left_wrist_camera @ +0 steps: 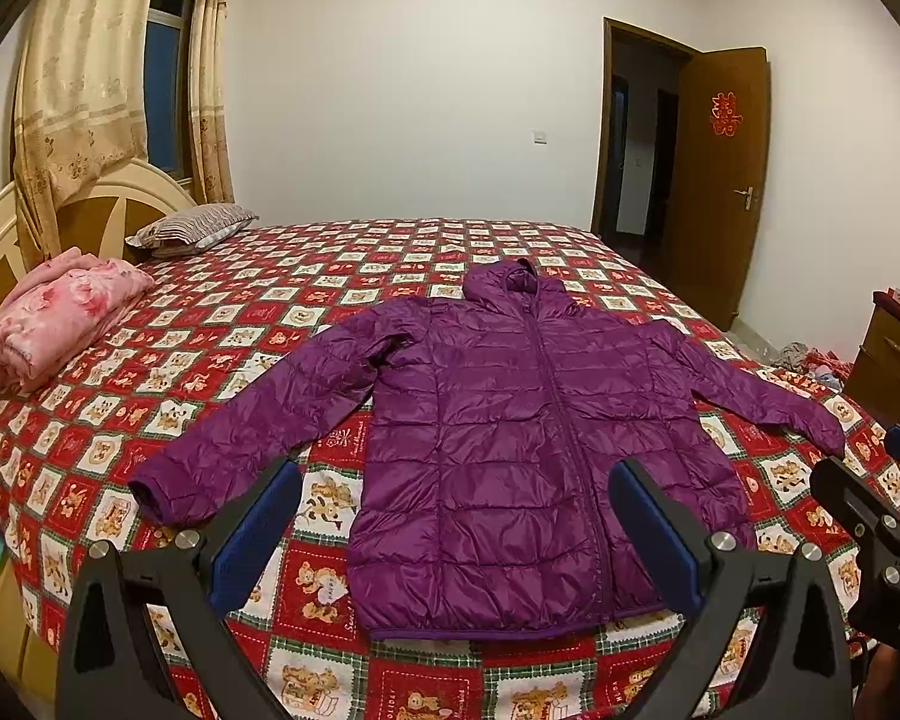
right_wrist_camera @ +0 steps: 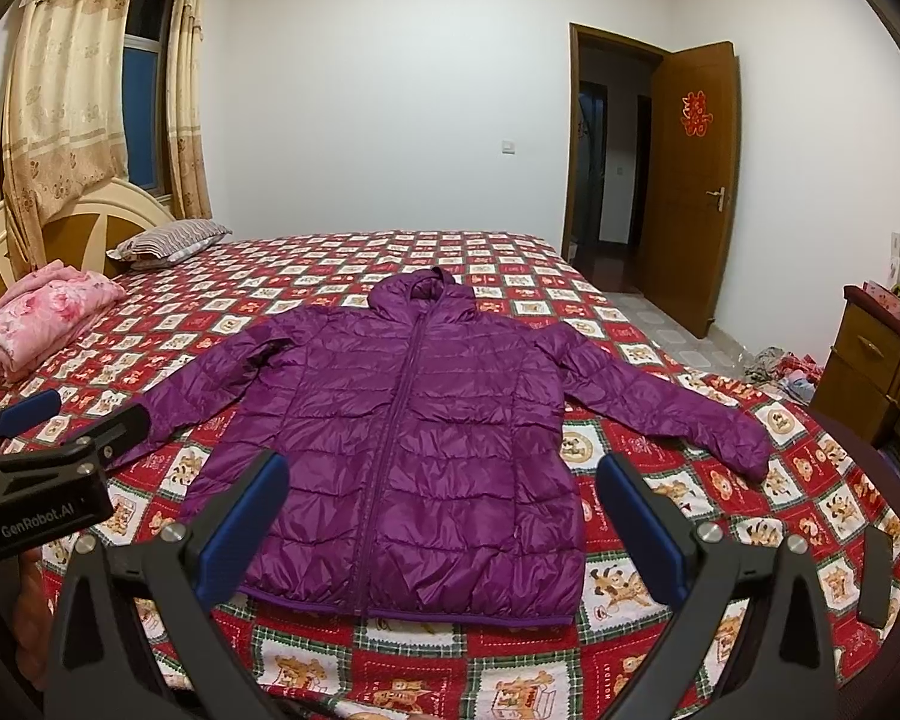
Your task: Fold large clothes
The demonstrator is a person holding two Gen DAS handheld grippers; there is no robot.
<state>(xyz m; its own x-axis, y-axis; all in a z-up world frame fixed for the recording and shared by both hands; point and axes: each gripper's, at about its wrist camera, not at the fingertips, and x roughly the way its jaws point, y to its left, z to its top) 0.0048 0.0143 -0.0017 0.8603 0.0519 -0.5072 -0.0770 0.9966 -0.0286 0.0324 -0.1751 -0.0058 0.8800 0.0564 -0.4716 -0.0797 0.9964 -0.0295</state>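
A purple hooded puffer jacket (left_wrist_camera: 510, 432) (right_wrist_camera: 414, 450) lies flat and zipped on the bed, front up, hood at the far end, both sleeves spread out to the sides, hem toward me. My left gripper (left_wrist_camera: 456, 516) hovers open above the hem, holding nothing. My right gripper (right_wrist_camera: 444, 510) is open too, above the jacket's lower half with nothing between its fingers. In the left wrist view the right gripper (left_wrist_camera: 870, 480) shows at the right edge; in the right wrist view the left gripper (right_wrist_camera: 72, 420) shows at the left, near the left sleeve cuff.
The bed carries a red checked bear-print sheet (left_wrist_camera: 306, 312) (right_wrist_camera: 660, 480). A folded pink blanket (left_wrist_camera: 60, 318) and a striped pillow (left_wrist_camera: 192, 228) lie by the headboard at left. A wooden cabinet (right_wrist_camera: 882, 372) stands right of the bed, with clutter on the floor by an open door (right_wrist_camera: 684, 192).
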